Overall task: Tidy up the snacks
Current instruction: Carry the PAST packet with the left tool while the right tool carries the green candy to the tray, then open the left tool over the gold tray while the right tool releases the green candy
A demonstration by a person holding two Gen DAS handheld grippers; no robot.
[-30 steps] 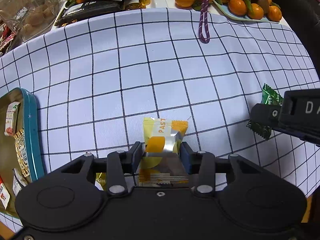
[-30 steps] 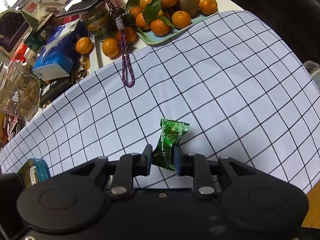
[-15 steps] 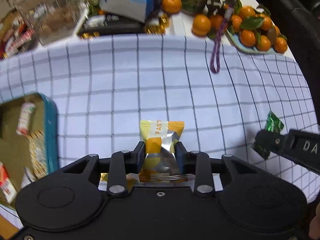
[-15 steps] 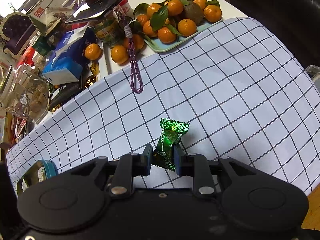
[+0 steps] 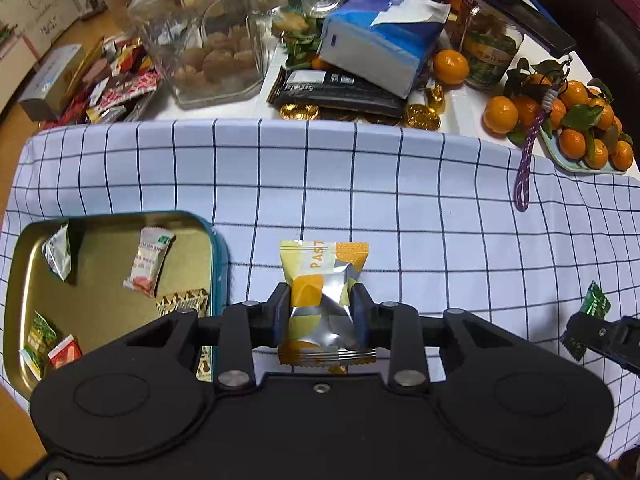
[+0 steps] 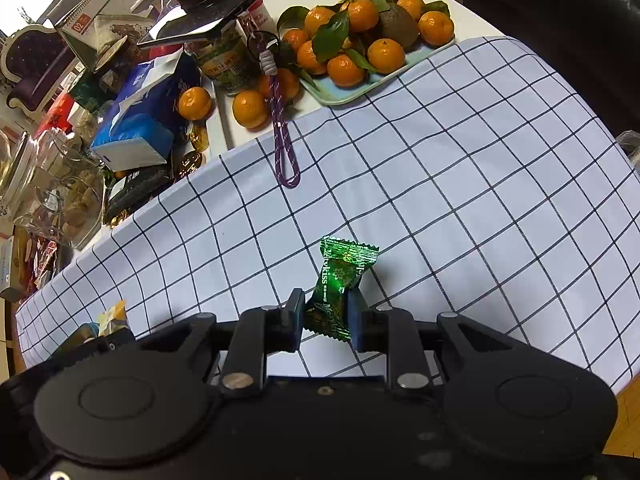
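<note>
**Both grippers hold a wrapped snack above the checked cloth**

At the far left of the left wrist view, a teal-rimmed tin (image 5: 218,248) with a gold inside lies on the checked tablecloth (image 5: 400,208). It holds several wrapped sweets, among them a pink-and-white bar (image 5: 149,261) and a silver-green packet (image 5: 57,251) against its left wall.

Just right of the tin, the left gripper (image 5: 320,316) pinches a yellow-and-silver pastry packet (image 5: 322,280) by its middle, its printed end pointing forward. The packet is beside the tin's right rim, not inside it.

Further right in the same view, the right gripper (image 5: 576,326) enters from the edge. In its own view the right gripper (image 6: 323,317) is closed on a green foil candy (image 6: 340,280), held upright between the fingers above the cloth.

Beyond the cloth stand a glass jar of biscuits (image 5: 208,52), a blue tissue pack (image 5: 376,52), gold foil coins (image 5: 420,114) and, at the right, a tray of mandarins (image 6: 348,88). A purple lanyard (image 6: 282,136) trails onto the cloth.
</note>
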